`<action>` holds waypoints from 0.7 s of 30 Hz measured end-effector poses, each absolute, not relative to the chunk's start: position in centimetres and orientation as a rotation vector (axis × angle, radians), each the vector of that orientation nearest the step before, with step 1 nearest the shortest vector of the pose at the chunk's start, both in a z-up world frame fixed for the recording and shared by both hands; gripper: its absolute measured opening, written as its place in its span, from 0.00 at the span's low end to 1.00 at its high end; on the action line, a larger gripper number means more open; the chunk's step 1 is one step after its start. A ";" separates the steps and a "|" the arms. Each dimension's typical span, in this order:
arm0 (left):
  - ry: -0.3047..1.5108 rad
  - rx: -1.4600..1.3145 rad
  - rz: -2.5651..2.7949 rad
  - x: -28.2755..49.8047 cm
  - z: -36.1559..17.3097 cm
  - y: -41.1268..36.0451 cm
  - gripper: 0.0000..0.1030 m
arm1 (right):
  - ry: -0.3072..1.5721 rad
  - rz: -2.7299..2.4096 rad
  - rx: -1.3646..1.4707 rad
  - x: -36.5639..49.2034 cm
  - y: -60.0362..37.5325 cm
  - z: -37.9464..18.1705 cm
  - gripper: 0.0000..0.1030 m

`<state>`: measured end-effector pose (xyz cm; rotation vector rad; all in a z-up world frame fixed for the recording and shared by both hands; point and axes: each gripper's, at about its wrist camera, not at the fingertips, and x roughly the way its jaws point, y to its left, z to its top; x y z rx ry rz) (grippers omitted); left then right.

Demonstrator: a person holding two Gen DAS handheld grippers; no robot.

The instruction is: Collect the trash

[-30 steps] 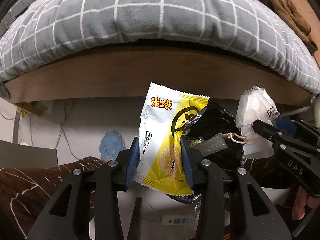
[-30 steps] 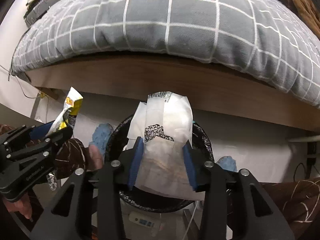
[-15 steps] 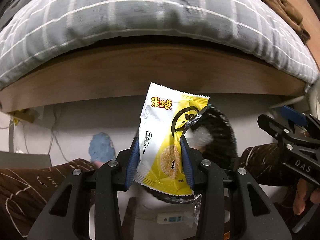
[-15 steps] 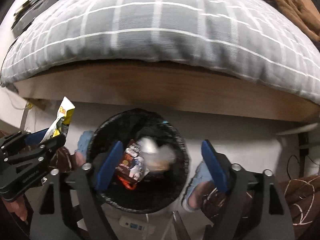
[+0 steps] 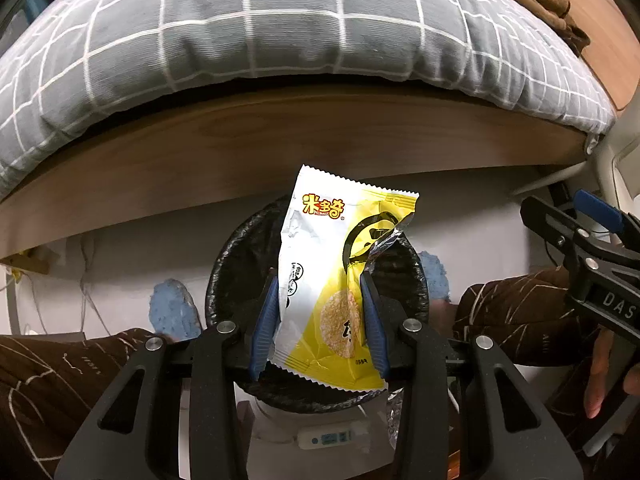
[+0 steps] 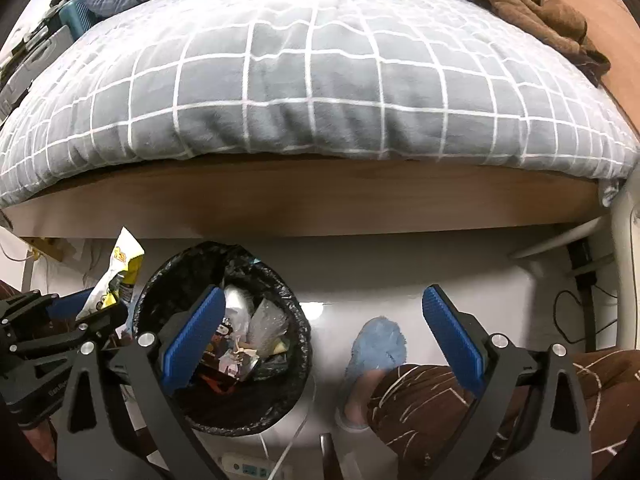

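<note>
Left wrist view: the left gripper [image 5: 320,320] pinches a yellow and white snack wrapper [image 5: 340,280] at frame centre, its blue pads pressed against the packet's two sides. Behind the wrapper sits the black-lined bin [image 5: 240,264], its rim showing on either side of the packet. The packet is light and crinkled, with a torn foil flap at its right edge. My judgement is that, let go from here, it could flutter sideways and land on the pale floor [image 5: 120,248] near the blue slipper [image 5: 174,312] at lower left, or catch on a pad and hang there. The right gripper [image 5: 580,240] shows at the right edge of the frame.

Right wrist view: the right gripper [image 6: 320,336] is spread wide and holds nothing. The bin [image 6: 160,300] lies at lower left, partly behind the left-hand finger, with wrappers heaped inside. The wrapper [image 6: 120,272] and left gripper [image 6: 76,312] appear at the left edge, beside the bin's rim. From this angle the packet looks close to the rim rather than clearly over the opening, so a drop might miss. A power strip [image 6: 248,470] and cable lie at the bottom, near the bin.
</note>
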<state>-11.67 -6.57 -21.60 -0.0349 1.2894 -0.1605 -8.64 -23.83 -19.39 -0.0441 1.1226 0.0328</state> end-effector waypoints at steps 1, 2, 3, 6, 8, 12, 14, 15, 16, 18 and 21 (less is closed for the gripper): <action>1.289 -0.035 -0.160 -11.7 -21.7 -6.6 0.38 | 1.125 0.032 -0.042 -8.6 -23.9 -19.4 0.92; 1.285 -0.034 -0.159 -11.7 -21.6 -6.8 0.38 | 1.129 0.032 -0.041 -8.5 -24.0 -19.4 0.92; 1.279 -0.029 -0.156 -11.7 -21.7 -6.9 0.41 | 1.130 0.031 -0.040 -8.5 -24.0 -19.4 0.92; 1.263 -0.013 -0.143 -11.7 -21.6 -7.1 0.49 | 1.130 0.035 -0.040 -8.5 -23.8 -19.4 0.92; 1.258 -0.011 -0.140 -11.8 -21.3 -7.2 0.56 | 1.128 0.038 -0.043 -8.5 -23.7 -19.5 0.92; 1.222 -0.009 -0.109 -12.0 -20.1 -6.6 0.71 | 1.122 0.050 -0.045 -8.4 -23.5 -19.3 0.92; 1.189 -0.004 -0.088 -12.2 -19.0 -6.1 0.79 | 1.111 0.060 -0.042 -8.4 -23.4 -18.9 0.92; 1.168 -0.006 -0.078 -12.3 -18.3 -5.8 0.83 | 1.104 0.063 -0.043 -8.4 -23.2 -18.6 0.92; 1.146 -0.010 -0.066 -12.3 -17.6 -5.4 0.86 | 1.091 0.069 -0.046 -8.4 -23.1 -18.0 0.92; 1.110 -0.023 -0.041 -12.4 -16.4 -4.6 0.95 | 1.071 0.071 -0.053 -8.4 -22.7 -17.0 0.92; 1.064 -0.044 -0.015 -12.6 -14.3 -3.3 0.94 | 1.026 0.078 -0.051 -8.7 -22.4 -14.6 0.92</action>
